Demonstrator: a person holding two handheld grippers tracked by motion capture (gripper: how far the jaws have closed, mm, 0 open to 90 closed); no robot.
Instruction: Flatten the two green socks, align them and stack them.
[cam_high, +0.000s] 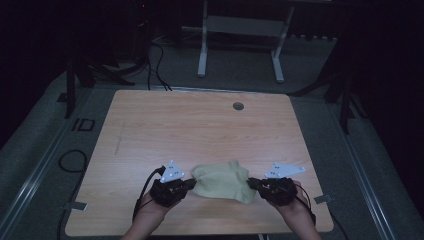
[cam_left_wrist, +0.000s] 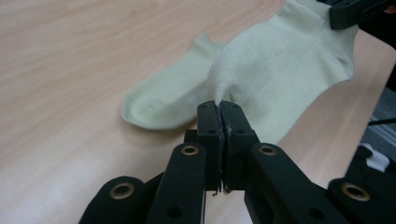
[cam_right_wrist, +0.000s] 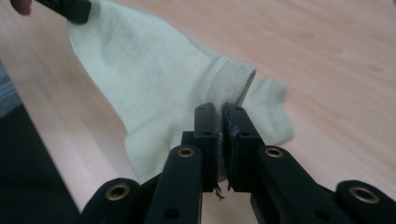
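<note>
A pale yellow-green sock (cam_high: 221, 181) hangs stretched between my two grippers just above the front of the wooden table (cam_high: 200, 125). My left gripper (cam_high: 190, 183) is shut on the sock's left edge; in the left gripper view its jaws pinch a fold of the sock (cam_left_wrist: 280, 60), whose toe end (cam_left_wrist: 154, 107) droops toward the table. My right gripper (cam_high: 251, 183) is shut on the right edge; in the right gripper view its jaws clamp the fabric beside the ribbed cuff (cam_right_wrist: 231, 77). The other gripper's jaw tip (cam_right_wrist: 65, 7) holds the far corner.
A round grommet (cam_high: 238, 106) sits near the table's far edge. A white desk frame (cam_high: 240, 40) stands on the floor beyond. Cables (cam_high: 72, 160) lie on the floor to the left. The table's front edge is close under my hands.
</note>
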